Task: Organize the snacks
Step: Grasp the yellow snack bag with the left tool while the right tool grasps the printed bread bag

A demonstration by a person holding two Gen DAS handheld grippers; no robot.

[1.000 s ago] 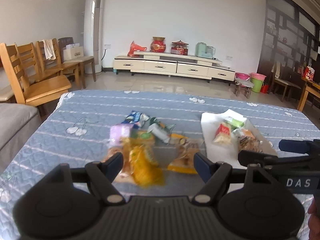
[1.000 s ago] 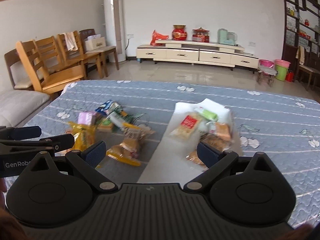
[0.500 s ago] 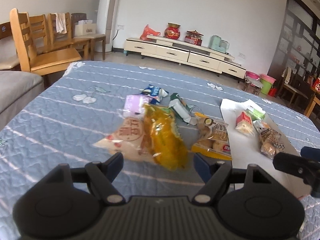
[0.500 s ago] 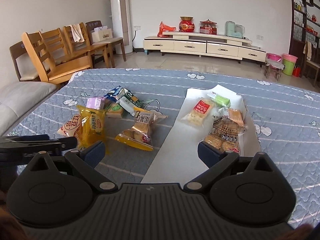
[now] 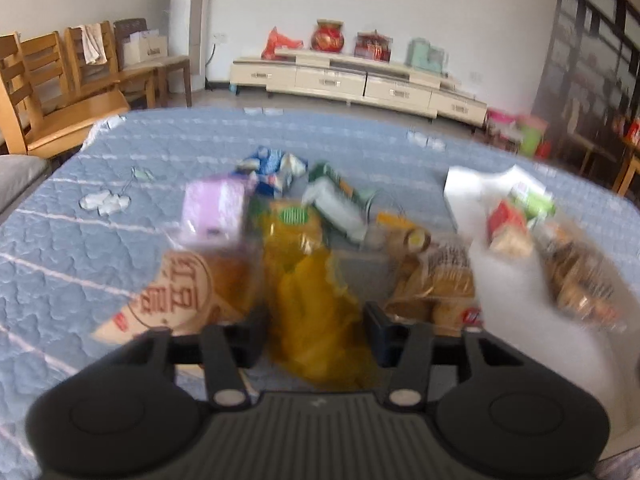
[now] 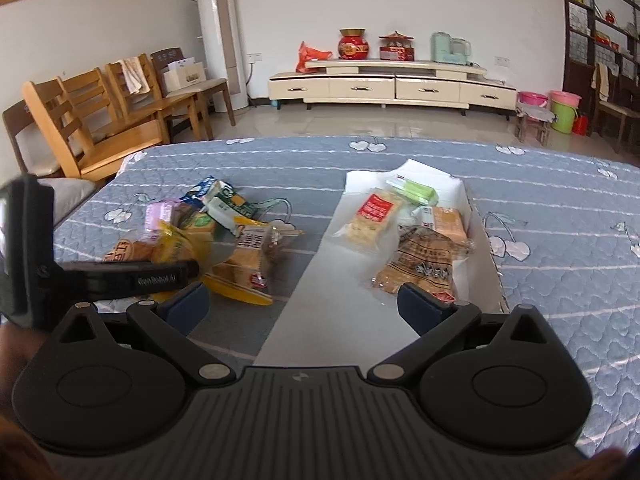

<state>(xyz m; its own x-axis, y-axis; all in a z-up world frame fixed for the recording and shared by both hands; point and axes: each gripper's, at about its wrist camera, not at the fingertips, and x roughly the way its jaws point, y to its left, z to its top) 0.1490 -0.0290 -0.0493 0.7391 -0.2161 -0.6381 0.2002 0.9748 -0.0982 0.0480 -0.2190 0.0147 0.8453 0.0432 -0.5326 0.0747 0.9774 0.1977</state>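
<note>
A pile of snack packets lies on the blue quilted table. My left gripper is open, its jaws on either side of a yellow snack bag, not closed on it; the view is blurred. Beside the bag lie a red-bean pastry packet, a purple packet and a biscuit packet. My right gripper is open and empty above the near end of a white tray holding several snacks, among them a brown cracker packet. The left gripper also shows in the right wrist view.
The table's far edge runs across both views. Wooden chairs stand beyond its left side. A TV cabinet lines the far wall. A grey sofa sits at the left.
My left gripper has moved forward and down over the pile, its jaws narrowing around the yellow bag. My right gripper has stayed over the tray's near end.
</note>
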